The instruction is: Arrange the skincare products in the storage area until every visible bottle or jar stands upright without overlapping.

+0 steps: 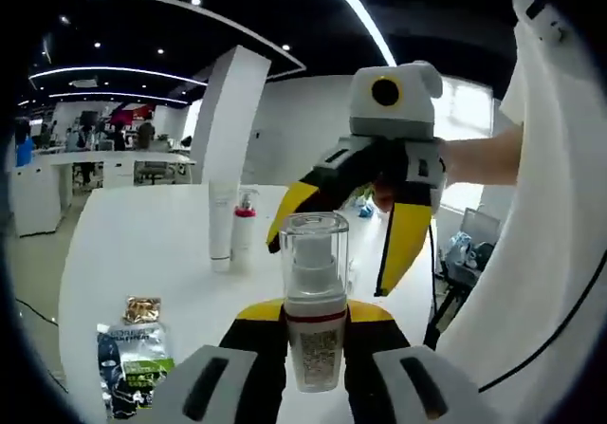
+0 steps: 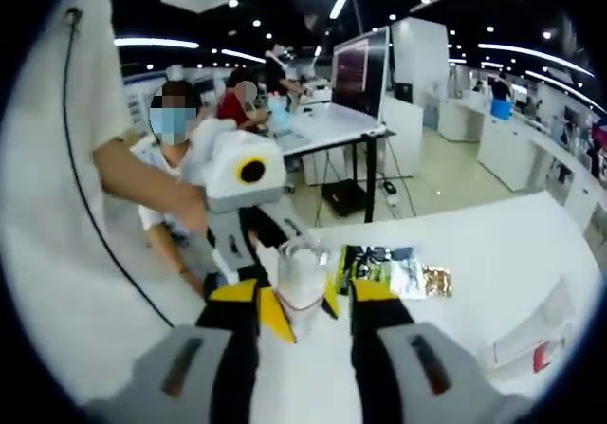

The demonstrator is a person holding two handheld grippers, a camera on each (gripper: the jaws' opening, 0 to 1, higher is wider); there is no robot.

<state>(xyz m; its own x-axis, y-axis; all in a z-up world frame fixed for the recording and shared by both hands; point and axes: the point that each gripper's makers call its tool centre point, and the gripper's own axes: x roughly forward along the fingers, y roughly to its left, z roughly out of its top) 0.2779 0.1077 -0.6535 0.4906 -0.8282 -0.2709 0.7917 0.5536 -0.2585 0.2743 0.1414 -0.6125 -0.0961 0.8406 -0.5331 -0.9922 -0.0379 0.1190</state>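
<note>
- Left gripper view: rides low behind the left claw (image 1: pixel 318 348), facing across the white table (image 1: pixel 142 244) toward the far office; pump bottle (image 1: pixel 314 301) very close to the lens.
- Right gripper view: from the opposite side, behind the right claw (image 2: pixel 303 310), facing back toward the person and desks.
- Shared: same pump bottle (image 2: pixel 302 282), snack packet (image 1: pixel 133 362) (image 2: pixel 389 270); each view sees the other claw.

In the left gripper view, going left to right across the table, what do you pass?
Snack packet → white tube → small pump bottle with the red collar → clear-capped pump bottle held in the left claw → right claw.
</note>
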